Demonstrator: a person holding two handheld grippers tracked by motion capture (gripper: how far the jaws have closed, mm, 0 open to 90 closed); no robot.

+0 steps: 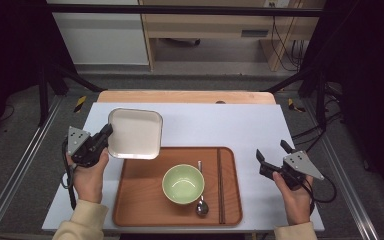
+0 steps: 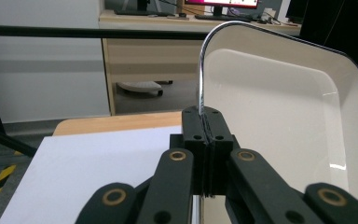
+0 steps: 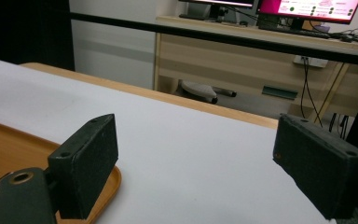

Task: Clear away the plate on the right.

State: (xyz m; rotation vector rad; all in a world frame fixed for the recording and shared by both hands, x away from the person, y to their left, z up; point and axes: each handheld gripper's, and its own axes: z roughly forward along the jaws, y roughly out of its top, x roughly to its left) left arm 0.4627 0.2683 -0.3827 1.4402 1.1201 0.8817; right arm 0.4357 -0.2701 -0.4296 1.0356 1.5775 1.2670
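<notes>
Clearly, the left gripper pinches only the thin left rim of the square plate, left of frame centre, overhanging the tray. It could pivot or slip onto the green bowl. The right gripper hangs wide, empty.

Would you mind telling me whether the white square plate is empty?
Empty: the white square plate shows a bare inside in the high view and left gripper view, with the left tongs shut on its rim.

The square plate runs off the right edge of the left gripper view; the spoon bowl tucks partly behind the green bowl; the tray is cropped.
</notes>
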